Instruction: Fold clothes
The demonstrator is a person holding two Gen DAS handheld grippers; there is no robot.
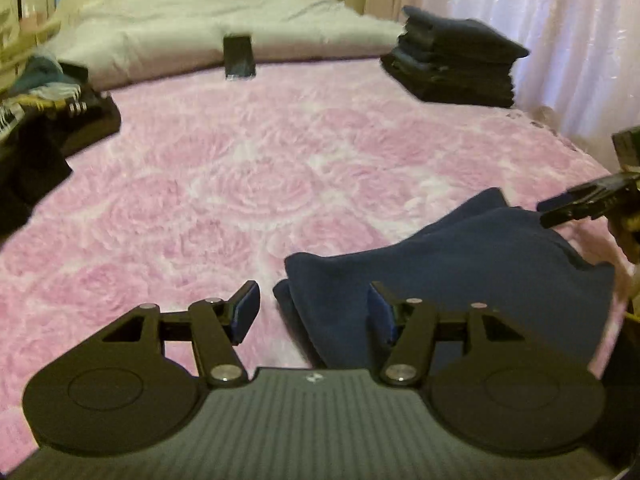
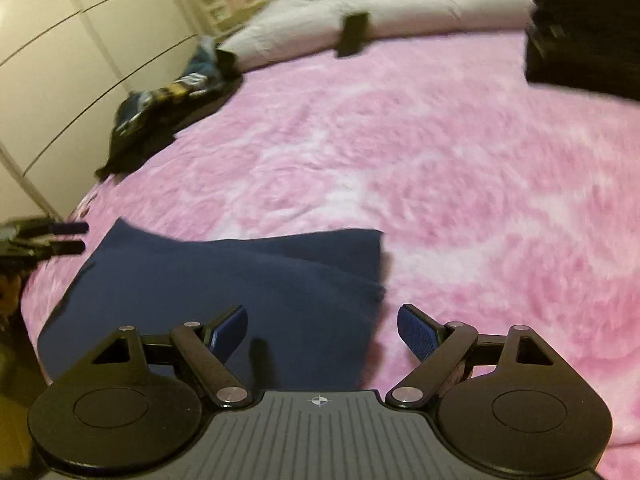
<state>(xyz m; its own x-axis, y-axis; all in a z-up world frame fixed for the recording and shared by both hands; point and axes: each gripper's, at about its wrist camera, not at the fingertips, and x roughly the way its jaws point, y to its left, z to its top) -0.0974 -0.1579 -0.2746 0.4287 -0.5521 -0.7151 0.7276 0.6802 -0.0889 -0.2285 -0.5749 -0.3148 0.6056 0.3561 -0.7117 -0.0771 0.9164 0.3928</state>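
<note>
Both claws are released, holding nothing: the left gripper (image 1: 314, 312) hangs with its blue pads (image 1: 245, 312) spread, low over the near-left edge of the navy garment (image 1: 460, 276), and the right gripper (image 2: 322, 334) is just as wide, its left pad above the cloth and its right pad above bare bedspread. In the left wrist view the right gripper shows at the far right edge, above the garment's other end.

That navy garment lies on the pink rose-patterned bedspread (image 1: 240, 184), near the front edge of the bed, and looks already doubled over into a rough rectangle — though its layers are uneven, with a corner poking out at the far side.

To do this step well, I would judge that each claw should come down on a matching corner, pinch through every layer rather than only the top one, and lift together so the fold stays square. Plush bedding may catch the lower finger, so slide in shallow.

Farther out, a folded dark stack (image 1: 456, 64) sits at the far right by the curtain — the likely destination — with an unsorted clothes heap (image 1: 48, 112) at the far left and a dark phone (image 1: 239, 56) leaning on the white duvet (image 1: 180, 28)
</note>
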